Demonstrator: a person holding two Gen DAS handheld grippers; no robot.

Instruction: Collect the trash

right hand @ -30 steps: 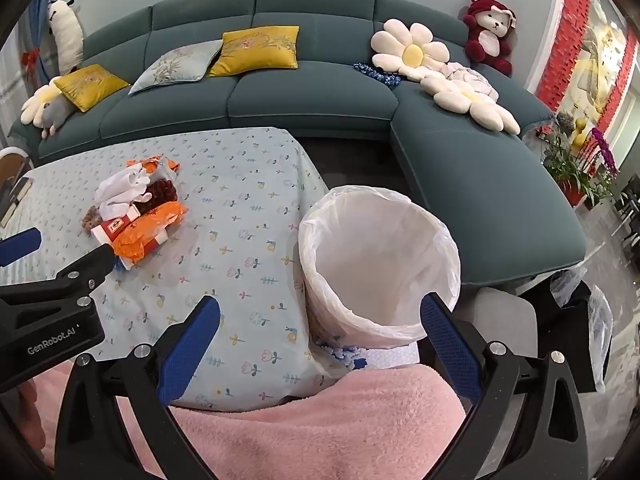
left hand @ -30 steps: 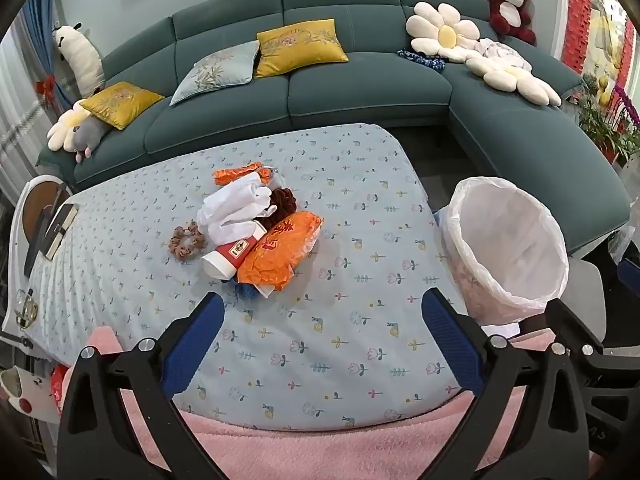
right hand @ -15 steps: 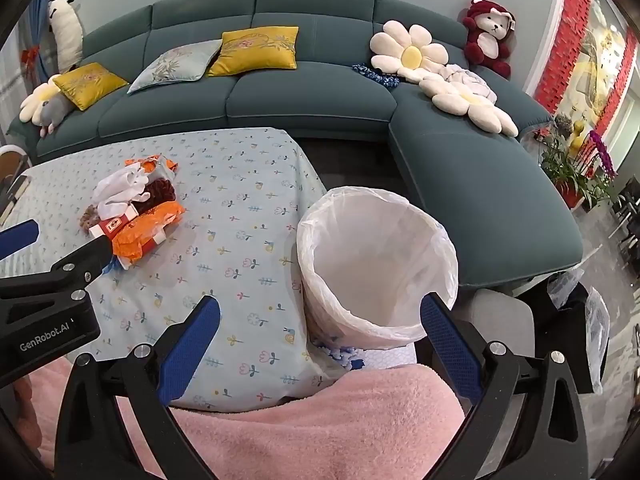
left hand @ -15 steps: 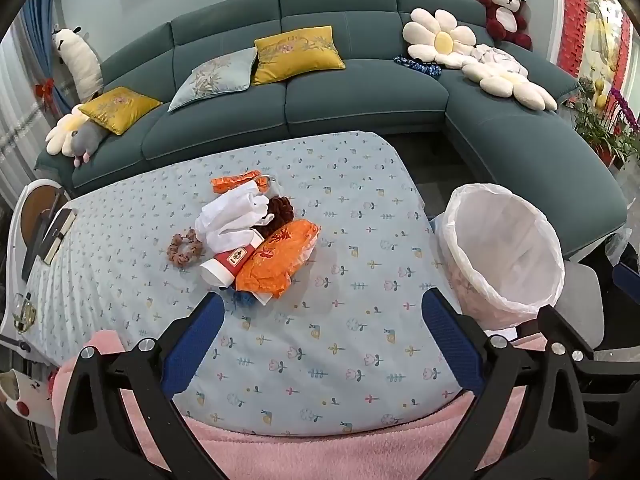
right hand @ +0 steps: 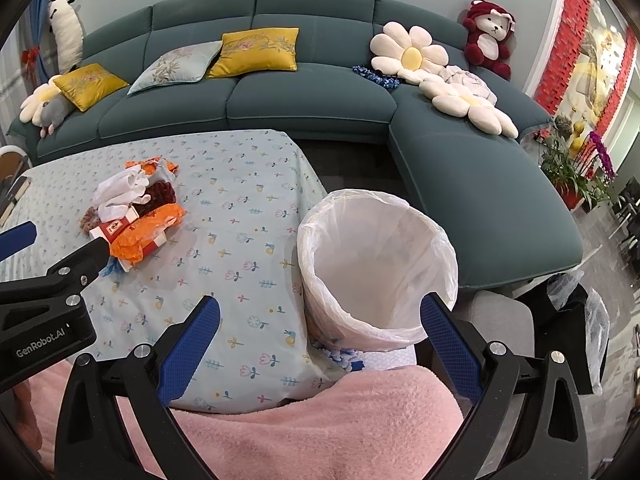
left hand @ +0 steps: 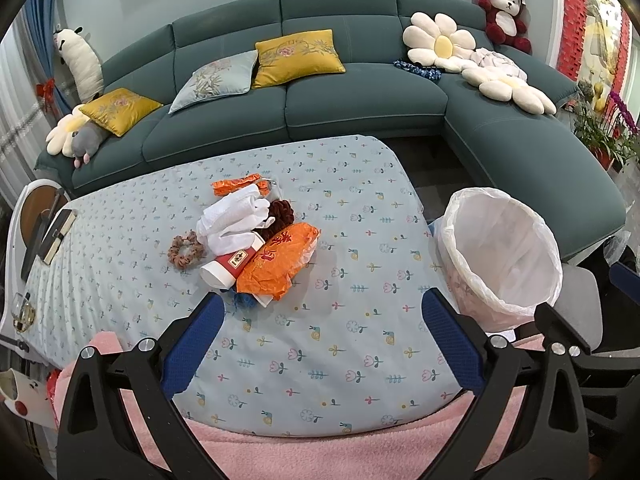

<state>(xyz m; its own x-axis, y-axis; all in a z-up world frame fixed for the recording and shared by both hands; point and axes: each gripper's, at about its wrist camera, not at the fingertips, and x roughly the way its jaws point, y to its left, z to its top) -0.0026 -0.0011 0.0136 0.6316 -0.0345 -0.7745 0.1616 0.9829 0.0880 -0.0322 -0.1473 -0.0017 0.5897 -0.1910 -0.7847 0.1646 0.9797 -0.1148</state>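
A heap of trash lies on the floral cloth of the table [left hand: 320,352]: an orange wrapper [left hand: 276,258], a red-and-white paper cup [left hand: 230,262], white cloth [left hand: 232,216], a dark red scrunchie [left hand: 280,210], a brown scrunchie [left hand: 185,249] and a second orange wrapper [left hand: 234,184]. The bin with a white liner [left hand: 504,252] stands off the table's right edge. My left gripper [left hand: 320,316] hangs open over the near cloth, just short of the heap. My right gripper [right hand: 320,318] is open in front of the bin [right hand: 376,264], nothing between its fingers. The heap [right hand: 136,216] shows left there.
A teal corner sofa [left hand: 360,100] with yellow cushions, flower pillows and a red bear fills the back. A book [left hand: 56,236] lies at the table's left edge. Pink fabric [right hand: 320,424] covers the near foreground. Potted plants [right hand: 576,172] stand far right.
Both grippers have risen and drawn back a little, so the heap and bin sit slightly lower and farther in view. Both stay open; nothing has been picked up.
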